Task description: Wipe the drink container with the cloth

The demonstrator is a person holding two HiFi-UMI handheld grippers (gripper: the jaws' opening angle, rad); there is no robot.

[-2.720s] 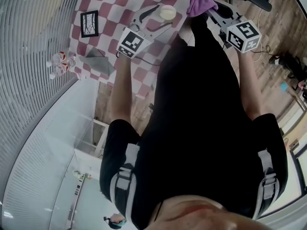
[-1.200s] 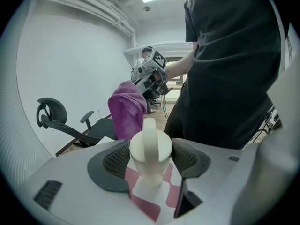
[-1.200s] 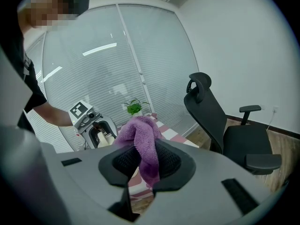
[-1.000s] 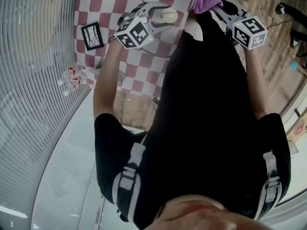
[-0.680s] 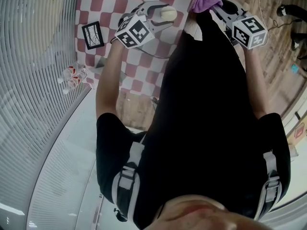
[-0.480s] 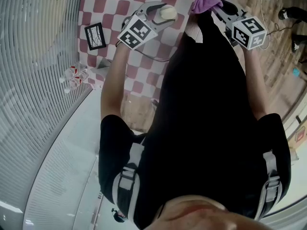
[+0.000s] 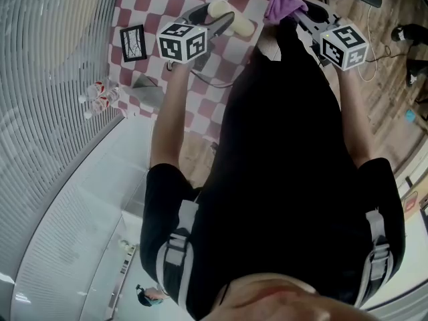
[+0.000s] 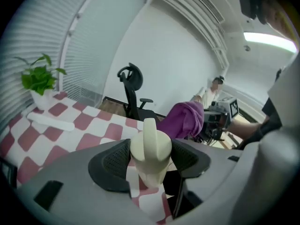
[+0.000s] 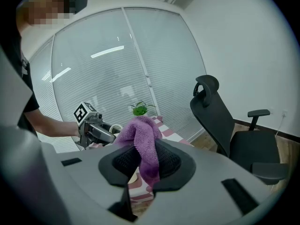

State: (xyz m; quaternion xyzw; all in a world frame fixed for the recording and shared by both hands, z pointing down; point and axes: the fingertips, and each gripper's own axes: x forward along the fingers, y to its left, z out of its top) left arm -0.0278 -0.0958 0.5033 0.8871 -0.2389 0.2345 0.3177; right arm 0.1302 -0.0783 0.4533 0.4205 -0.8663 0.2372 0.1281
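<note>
In the head view my own black-clad torso filled the middle of the frame and hid the near edge of the checkered table (image 7: pixel 144 5) at the top. At upper centre the left gripper (image 7: pixel 221 20) was clamped on the cream drink container (image 7: pixel 239 24), held over the table. At upper right the right gripper (image 7: pixel 294 13) pinched the purple cloth (image 7: pixel 282 2). The two lay near each other, but I could not tell from here whether they touched. Only this view showed a framed picture (image 7: pixel 132 43) on the table and small bottles (image 7: pixel 97 95) at the left edge. The left gripper view settled the grip: both pads pressed the container's body, its narrow neck pointing up at centre frame and its base lost behind the jaws. The cloth hung beyond it at centre right, apart from it. The right gripper view showed the cloth draped out from between the closed jaws. There the container was only a pale bit beside the left gripper at centre left, too small to read.
</note>
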